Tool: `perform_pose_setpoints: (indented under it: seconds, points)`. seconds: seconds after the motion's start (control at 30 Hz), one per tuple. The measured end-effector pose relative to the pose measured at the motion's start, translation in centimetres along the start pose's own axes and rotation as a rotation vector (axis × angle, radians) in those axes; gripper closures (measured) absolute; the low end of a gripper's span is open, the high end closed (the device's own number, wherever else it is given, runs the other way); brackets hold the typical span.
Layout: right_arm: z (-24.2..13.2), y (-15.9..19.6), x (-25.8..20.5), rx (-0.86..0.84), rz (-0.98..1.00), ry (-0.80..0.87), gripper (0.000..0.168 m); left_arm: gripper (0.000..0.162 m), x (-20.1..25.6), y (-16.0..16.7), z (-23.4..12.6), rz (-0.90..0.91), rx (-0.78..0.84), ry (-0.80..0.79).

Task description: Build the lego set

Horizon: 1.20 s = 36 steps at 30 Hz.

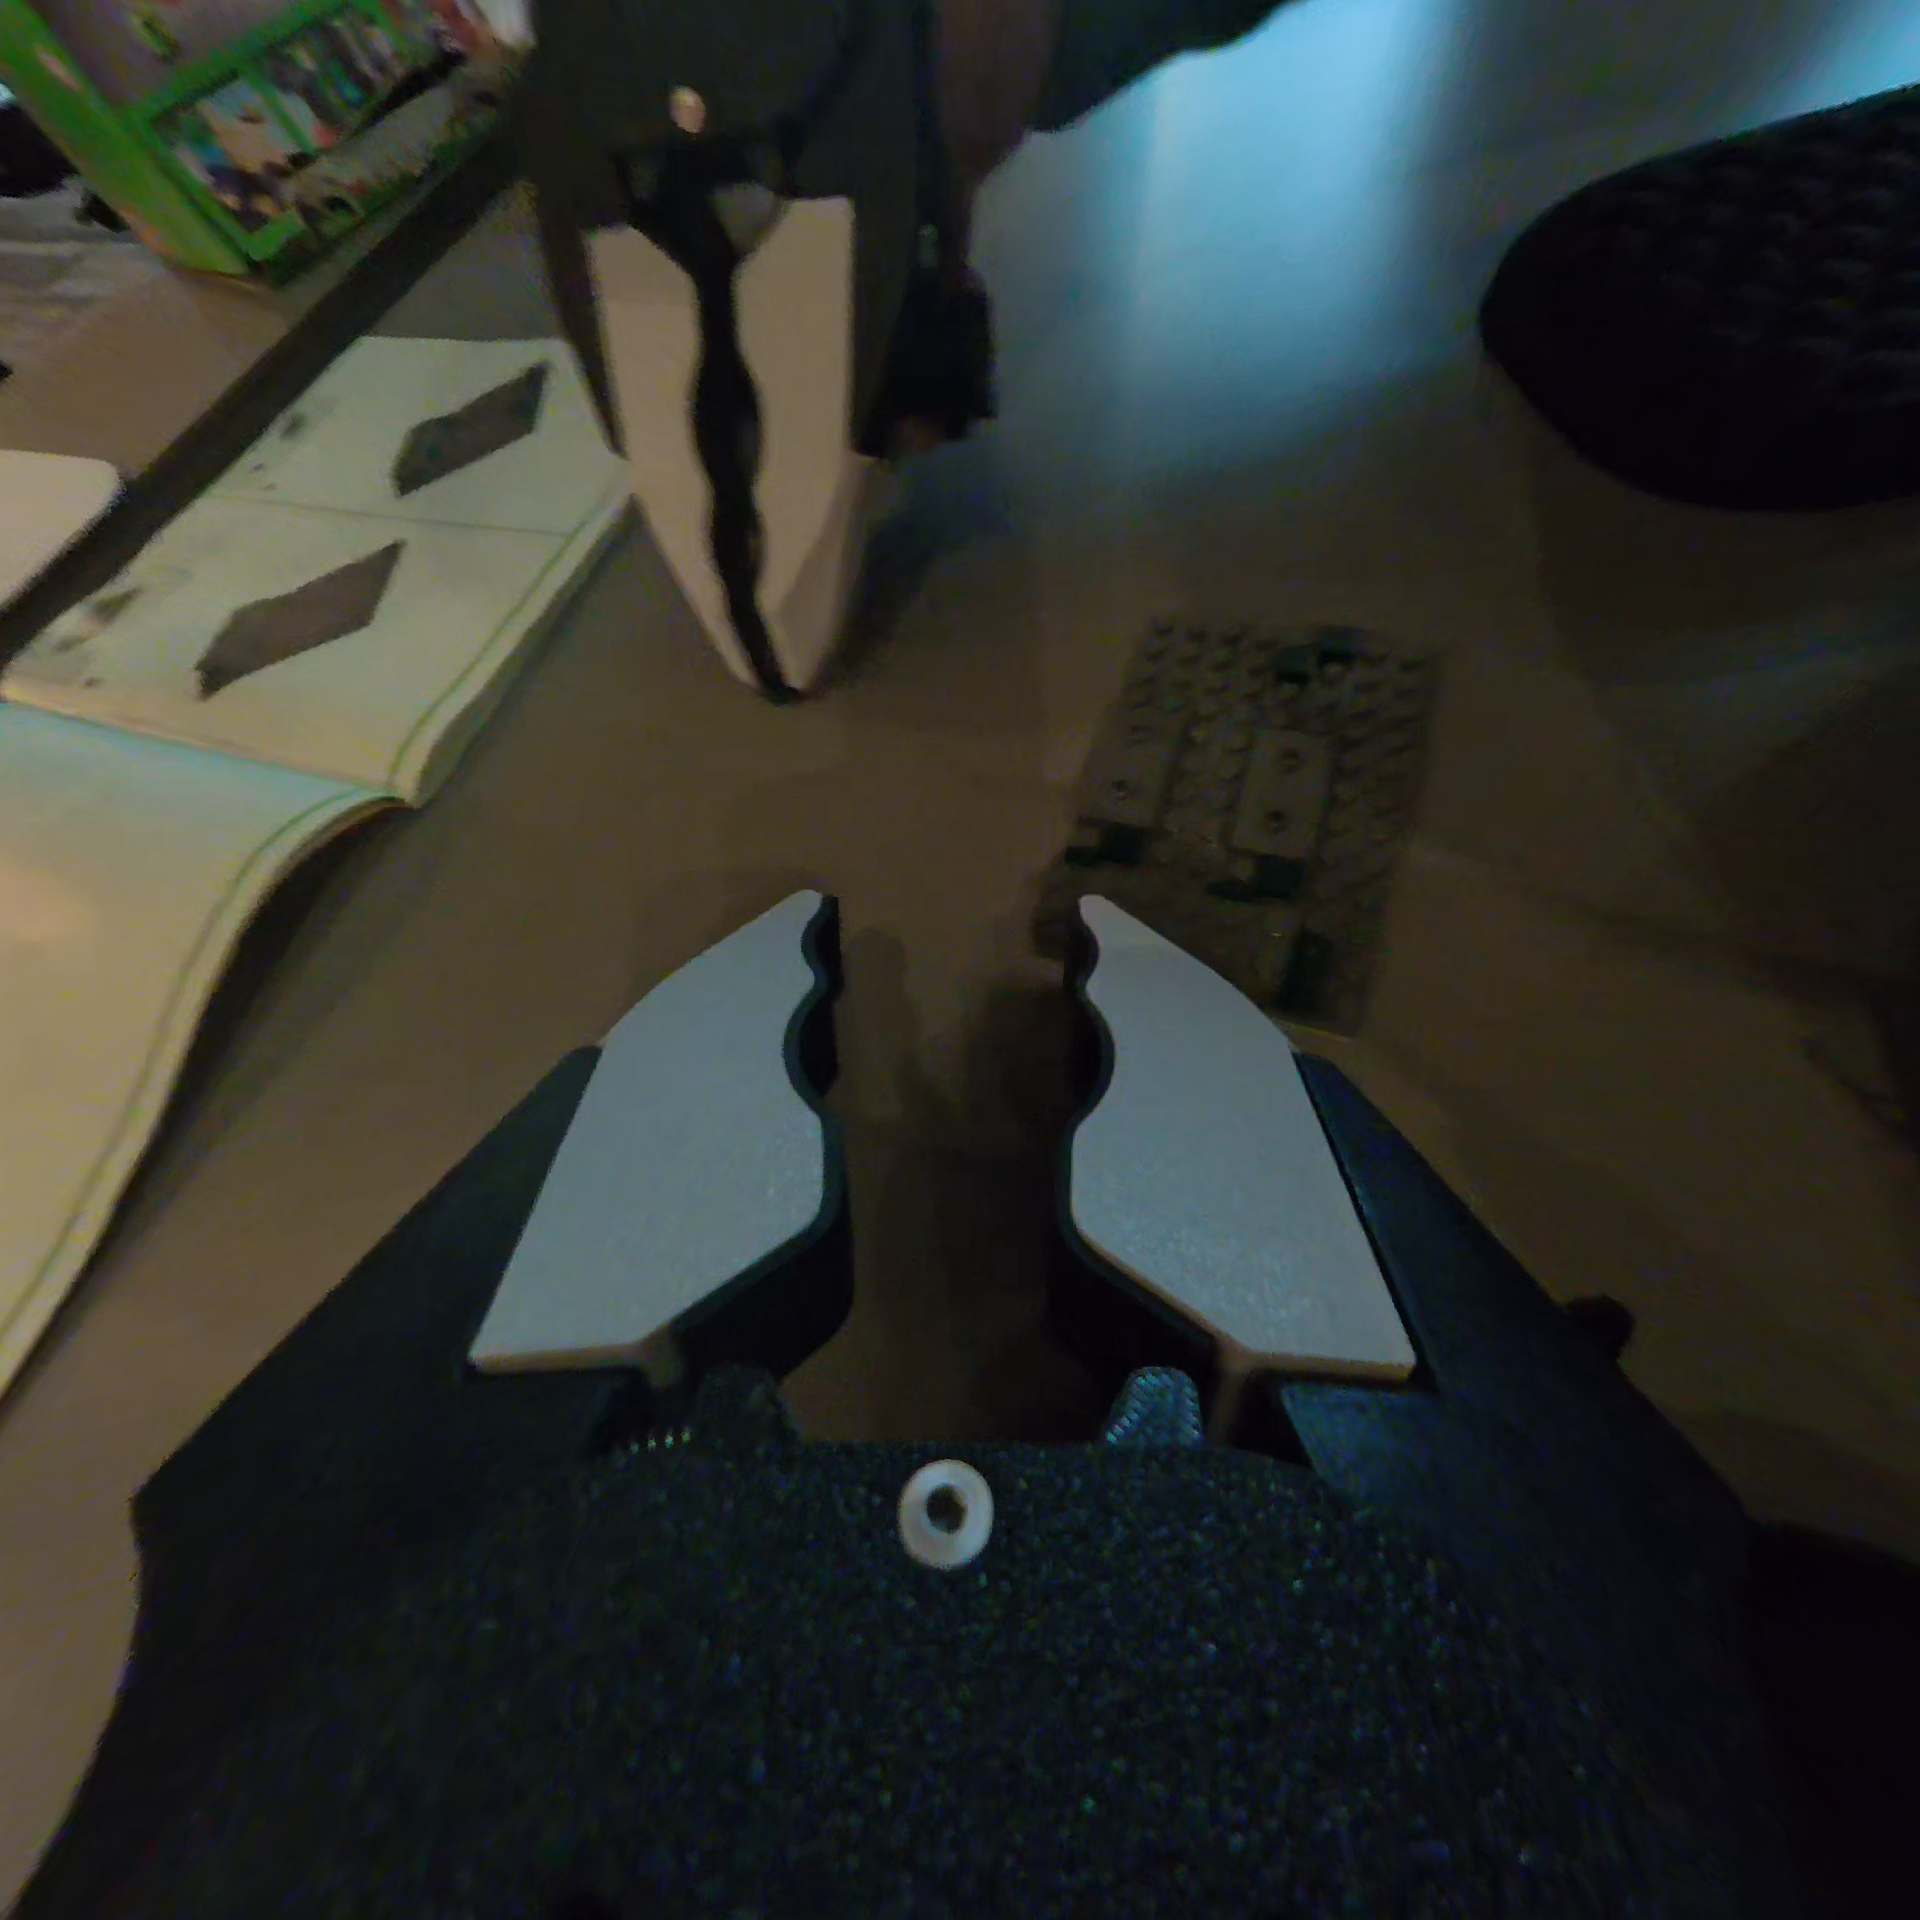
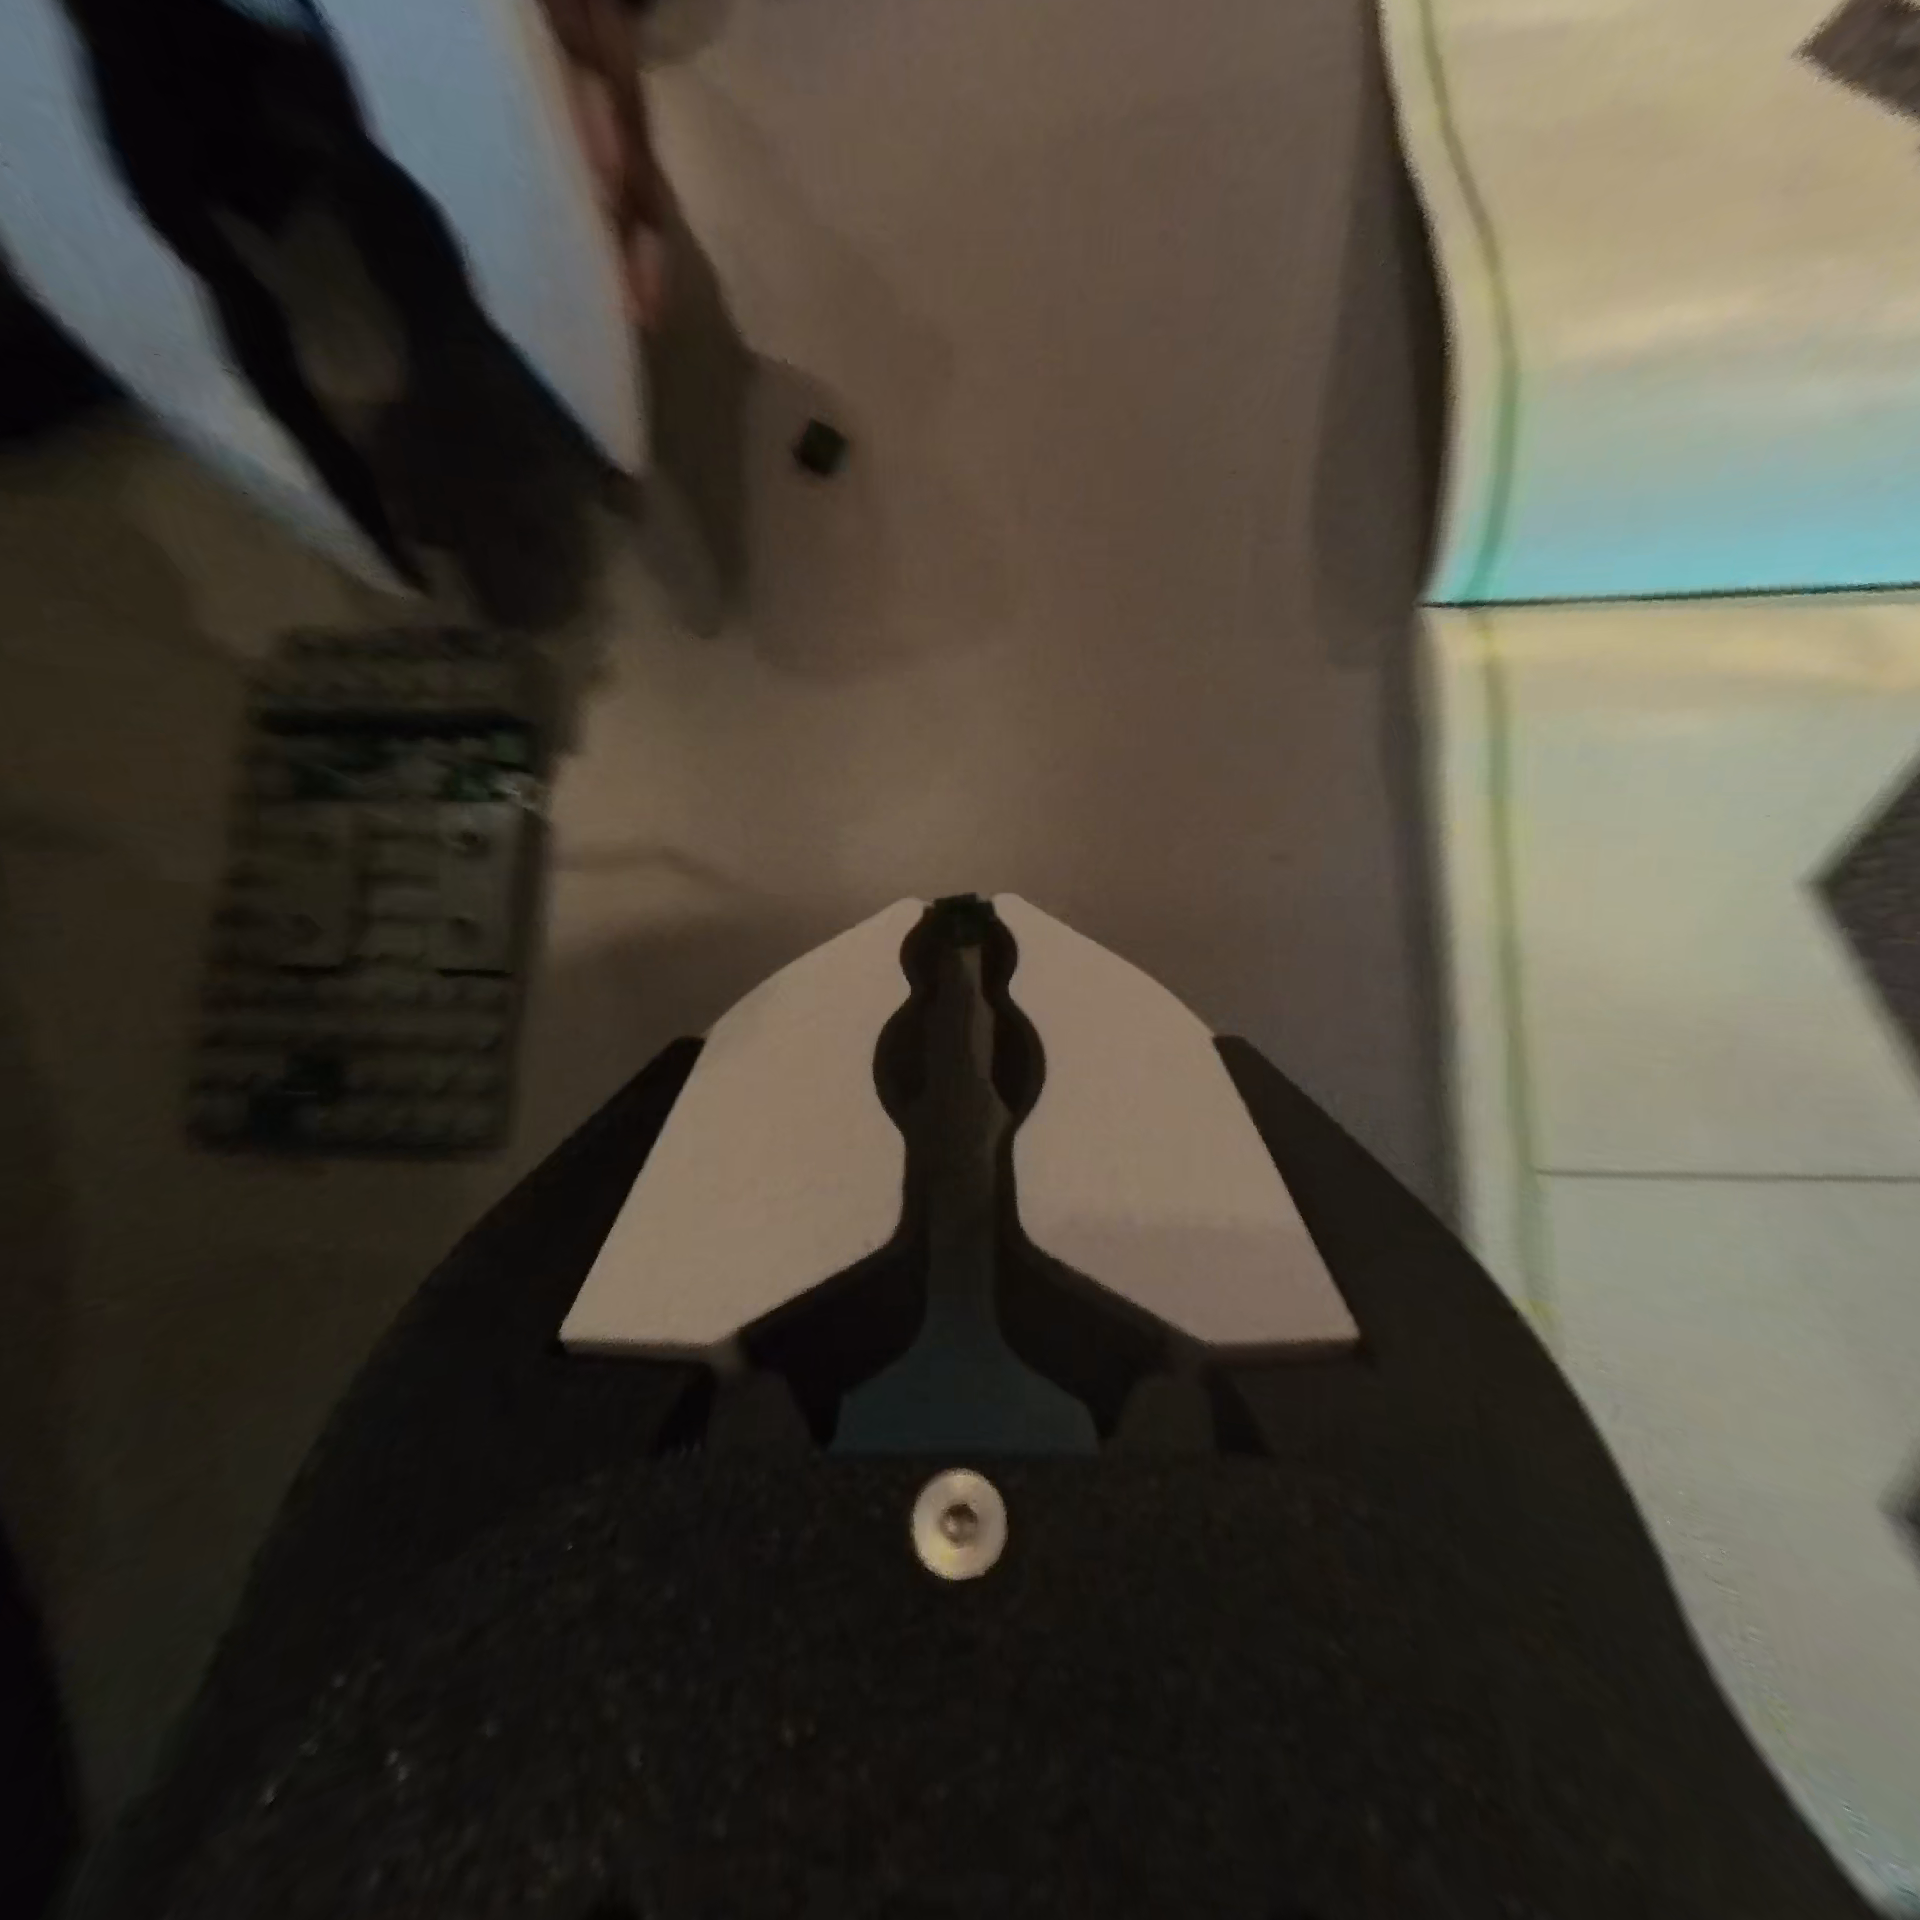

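A grey studded baseplate (image 1: 1247, 810) with a few dark green and grey pieces on it lies on the table. It shows blurred at the left of the right wrist view (image 2: 374, 894). My left gripper (image 1: 956, 914) is open and empty, low over the table just left of the plate's near corner. My right gripper (image 2: 958, 914) is shut on a small dark lego piece (image 2: 958, 906) at its very tips. In the left wrist view the right gripper (image 1: 774, 681) points down at the table, left of the plate and beyond my left gripper.
An open instruction booklet (image 1: 312, 582) lies at the left; it fills the right of the right wrist view (image 2: 1662, 831). A green box (image 1: 208, 135) stands at the back left. A dark round object (image 1: 1714, 312) sits at the back right. There is about 10 centimetres between the tips of the two grippers.
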State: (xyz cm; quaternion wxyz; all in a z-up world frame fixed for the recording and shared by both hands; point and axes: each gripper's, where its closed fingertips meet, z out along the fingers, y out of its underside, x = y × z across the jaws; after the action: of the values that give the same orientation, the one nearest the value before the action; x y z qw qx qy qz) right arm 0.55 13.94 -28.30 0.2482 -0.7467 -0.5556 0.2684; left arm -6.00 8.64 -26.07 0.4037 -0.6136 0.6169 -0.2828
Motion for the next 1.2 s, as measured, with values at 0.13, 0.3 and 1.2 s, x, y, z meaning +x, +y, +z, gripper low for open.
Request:
perform_pose_setpoints:
  seconds: [0.13,0.3,1.2]
  points:
    - [-0.6,-2.1,-3.7,0.124,0.136,-0.202,0.162,0.124,-0.5,-1.2,-0.2,0.107,0.064,-0.047]
    - [-2.0,-4.2,-7.7,0.239,0.252,-0.456,0.161,0.132,0.8,-4.6,-0.6,0.282,0.192,-0.036]
    - [-5.0,-6.8,-10.0,0.425,0.237,-0.53,0.15,0.16,3.0,-7.3,-0.8,0.19,0.289,0.052]
